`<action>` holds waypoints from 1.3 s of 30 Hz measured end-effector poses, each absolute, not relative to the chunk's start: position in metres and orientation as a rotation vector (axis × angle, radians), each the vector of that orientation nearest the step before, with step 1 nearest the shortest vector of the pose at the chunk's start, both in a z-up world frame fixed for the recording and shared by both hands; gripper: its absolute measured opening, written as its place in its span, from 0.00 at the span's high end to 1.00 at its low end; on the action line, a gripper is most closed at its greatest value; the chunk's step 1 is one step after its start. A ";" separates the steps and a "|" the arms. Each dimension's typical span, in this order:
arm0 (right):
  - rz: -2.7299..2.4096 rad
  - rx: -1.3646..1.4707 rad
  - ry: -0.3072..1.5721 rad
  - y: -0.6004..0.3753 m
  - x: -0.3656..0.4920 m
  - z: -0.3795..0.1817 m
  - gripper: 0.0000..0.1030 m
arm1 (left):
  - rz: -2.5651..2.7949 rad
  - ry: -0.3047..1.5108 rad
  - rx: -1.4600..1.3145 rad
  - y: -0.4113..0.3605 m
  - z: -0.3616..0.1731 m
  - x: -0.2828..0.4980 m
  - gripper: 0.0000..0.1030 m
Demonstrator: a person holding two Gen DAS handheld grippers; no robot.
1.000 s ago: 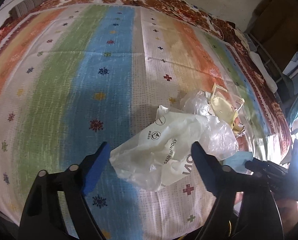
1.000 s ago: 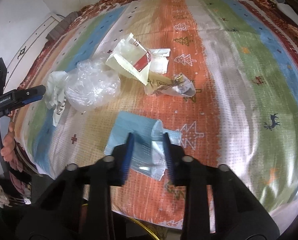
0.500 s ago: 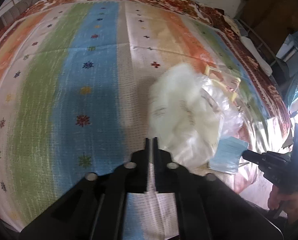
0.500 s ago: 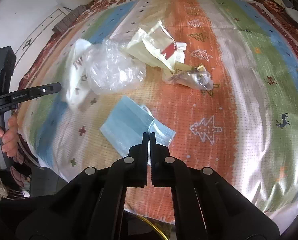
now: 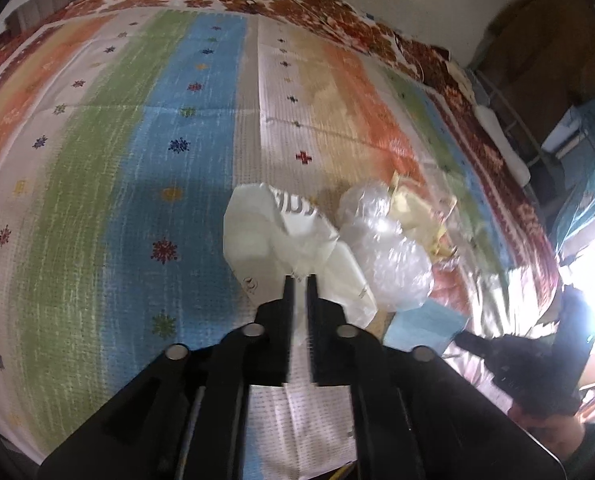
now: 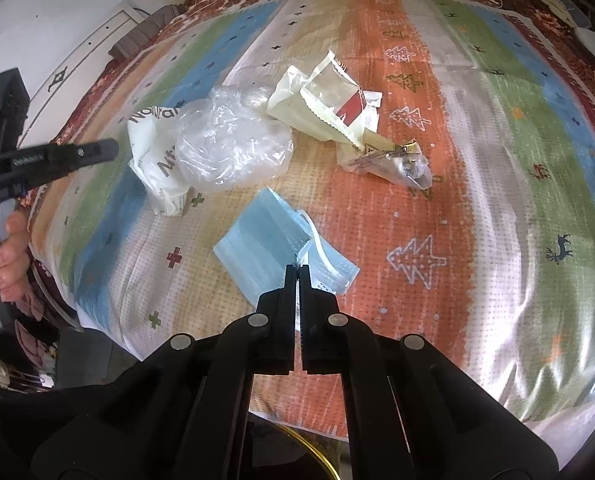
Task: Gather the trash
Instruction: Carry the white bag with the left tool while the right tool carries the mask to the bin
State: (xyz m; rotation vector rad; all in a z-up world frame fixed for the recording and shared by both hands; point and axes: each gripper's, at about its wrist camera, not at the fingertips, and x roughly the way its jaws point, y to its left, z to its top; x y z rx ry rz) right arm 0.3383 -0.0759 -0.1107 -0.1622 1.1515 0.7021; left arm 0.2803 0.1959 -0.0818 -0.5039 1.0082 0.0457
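The landmark is the clear crumpled bag [image 6: 233, 148] on the striped bedspread [image 6: 517, 220]. The trash lies close around it. The white printed bag [image 6: 157, 168] touches it on the side of the left gripper [image 5: 301, 278], so no passage is there. The cream wrapper [image 6: 317, 108] touches it on the far side, and the small foil packet [image 6: 397, 164] lies just beyond the wrapper. The blue face mask [image 6: 273, 248] lies near the clear bag on the near side, under the right gripper [image 6: 298, 268]; a narrow strip of bare cloth runs between them. Beyond the pile the bedspread is free up to the wall.
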 end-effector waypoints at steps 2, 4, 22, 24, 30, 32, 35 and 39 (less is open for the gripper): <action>0.701 -0.169 1.147 -0.076 0.337 -0.110 0.99 | 0.054 0.994 -0.499 0.192 -0.077 0.281 0.74; 0.697 -0.175 1.143 -0.076 0.337 -0.109 0.99 | 0.053 0.991 -0.500 0.187 -0.075 0.283 0.71; 0.647 -0.225 1.098 -0.077 0.333 -0.097 0.99 | 0.175 1.064 -0.316 0.142 -0.084 0.301 0.97; 0.662 -0.203 1.095 -0.079 0.331 -0.090 1.00 | 0.176 1.059 -0.329 0.146 -0.079 0.297 0.98; 0.681 -0.217 1.036 -0.078 0.314 -0.067 1.00 | 0.169 0.995 -0.357 0.145 -0.043 0.275 0.99; 0.683 -0.231 1.014 -0.078 0.305 -0.058 1.00 | 0.173 0.982 -0.347 0.141 -0.032 0.265 0.99; 0.691 -0.234 0.993 -0.079 0.296 -0.048 1.00 | 0.174 0.970 -0.354 0.137 -0.020 0.252 0.99; 0.705 -0.209 0.972 -0.085 0.283 -0.032 1.00 | 0.162 0.942 -0.421 0.133 0.000 0.233 0.99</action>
